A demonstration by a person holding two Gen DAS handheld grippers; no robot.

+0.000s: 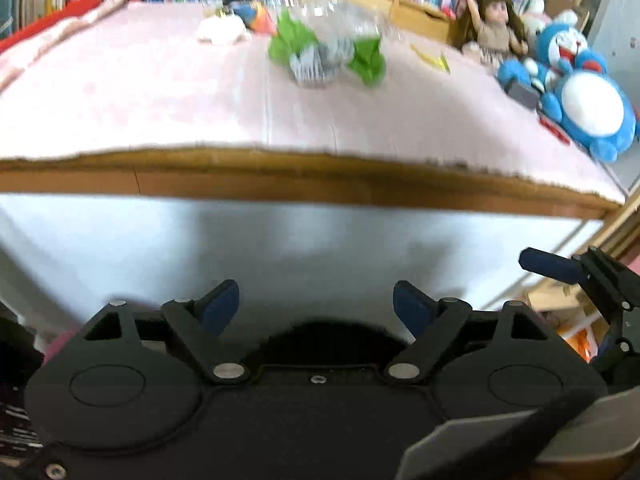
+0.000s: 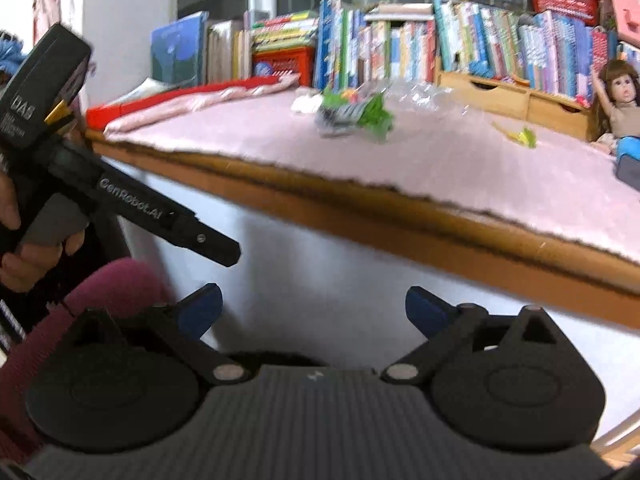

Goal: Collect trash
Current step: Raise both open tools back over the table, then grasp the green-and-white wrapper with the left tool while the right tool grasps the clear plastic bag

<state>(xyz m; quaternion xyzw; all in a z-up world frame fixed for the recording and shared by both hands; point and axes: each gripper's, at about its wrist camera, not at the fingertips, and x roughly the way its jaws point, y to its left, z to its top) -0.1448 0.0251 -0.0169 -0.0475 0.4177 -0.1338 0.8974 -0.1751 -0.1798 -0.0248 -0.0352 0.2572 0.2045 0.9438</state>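
Note:
A crumpled green and grey wrapper (image 1: 324,56) (image 2: 352,116) lies far back on the pink-covered table (image 1: 160,112) (image 2: 460,168). Beside it are a white tissue wad (image 1: 222,30) (image 2: 306,104), crinkled clear plastic (image 1: 348,14) (image 2: 424,98) and a yellow-green scrap (image 1: 432,58) (image 2: 516,134). My left gripper (image 1: 316,304) is open and empty, low in front of the table's wooden front edge. My right gripper (image 2: 314,306) is also open and empty, below that edge. One of its blue fingers (image 1: 548,266) shows at the right of the left wrist view.
A white panel (image 1: 280,248) drops below the wooden edge (image 1: 320,184). Books (image 2: 480,48) and wooden drawers (image 2: 512,96) line the back. A doll (image 1: 496,24) and a blue plush toy (image 1: 584,96) sit at the right. A hand (image 2: 24,264) holds the left gripper's black body (image 2: 120,200).

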